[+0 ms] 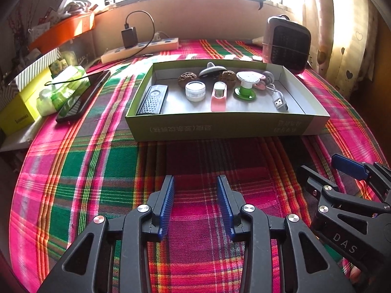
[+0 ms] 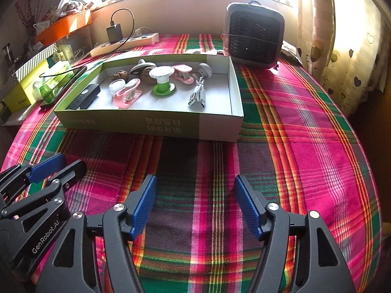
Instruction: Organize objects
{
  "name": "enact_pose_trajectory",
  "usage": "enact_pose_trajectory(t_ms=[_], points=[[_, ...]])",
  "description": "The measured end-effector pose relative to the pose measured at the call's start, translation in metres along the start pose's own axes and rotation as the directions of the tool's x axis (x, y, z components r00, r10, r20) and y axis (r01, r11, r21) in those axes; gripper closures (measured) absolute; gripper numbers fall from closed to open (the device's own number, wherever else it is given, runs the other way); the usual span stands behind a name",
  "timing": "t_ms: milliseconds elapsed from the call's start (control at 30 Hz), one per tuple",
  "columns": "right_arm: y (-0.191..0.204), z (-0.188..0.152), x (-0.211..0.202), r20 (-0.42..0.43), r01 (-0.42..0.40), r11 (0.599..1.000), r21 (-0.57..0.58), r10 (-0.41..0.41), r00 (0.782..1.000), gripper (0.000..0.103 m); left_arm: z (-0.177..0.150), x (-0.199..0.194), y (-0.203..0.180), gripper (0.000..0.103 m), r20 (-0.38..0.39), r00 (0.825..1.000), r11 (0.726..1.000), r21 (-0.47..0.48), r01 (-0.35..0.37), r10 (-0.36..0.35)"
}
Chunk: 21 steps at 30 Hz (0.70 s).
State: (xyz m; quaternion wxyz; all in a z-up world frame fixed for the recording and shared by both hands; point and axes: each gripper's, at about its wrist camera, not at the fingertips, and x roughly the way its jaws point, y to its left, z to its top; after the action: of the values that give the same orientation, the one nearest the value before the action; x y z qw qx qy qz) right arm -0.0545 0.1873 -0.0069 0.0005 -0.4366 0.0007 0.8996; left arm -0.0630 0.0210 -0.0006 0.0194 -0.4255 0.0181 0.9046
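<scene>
Plaid cloth bare beside box edge, left claw and right claw both apart, empty

"DAS" in white letters on the black body of the right tongs, at 4 o'clock in the left wrist view. "GenRobot.AI" on the left tongs, at 8 o'clock in the right wrist view. Inverted Chinese print on the green box front wall; characters not legible.

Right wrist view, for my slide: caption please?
Open right gripper hovers empty over plaid cloth, facing a box of small items.
</scene>
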Motion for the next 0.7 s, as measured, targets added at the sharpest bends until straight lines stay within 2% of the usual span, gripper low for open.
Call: enact_pose_trajectory(t_ms=[700], points=[[0.0,0.0003,0.0002,-0.001,0.0,1.0,-0.002,0.0,1.0,0.036,0.0002,0.0001,-0.0012,0.069,-0.001,1.0,1.0,-0.003,-0.008,0.008]])
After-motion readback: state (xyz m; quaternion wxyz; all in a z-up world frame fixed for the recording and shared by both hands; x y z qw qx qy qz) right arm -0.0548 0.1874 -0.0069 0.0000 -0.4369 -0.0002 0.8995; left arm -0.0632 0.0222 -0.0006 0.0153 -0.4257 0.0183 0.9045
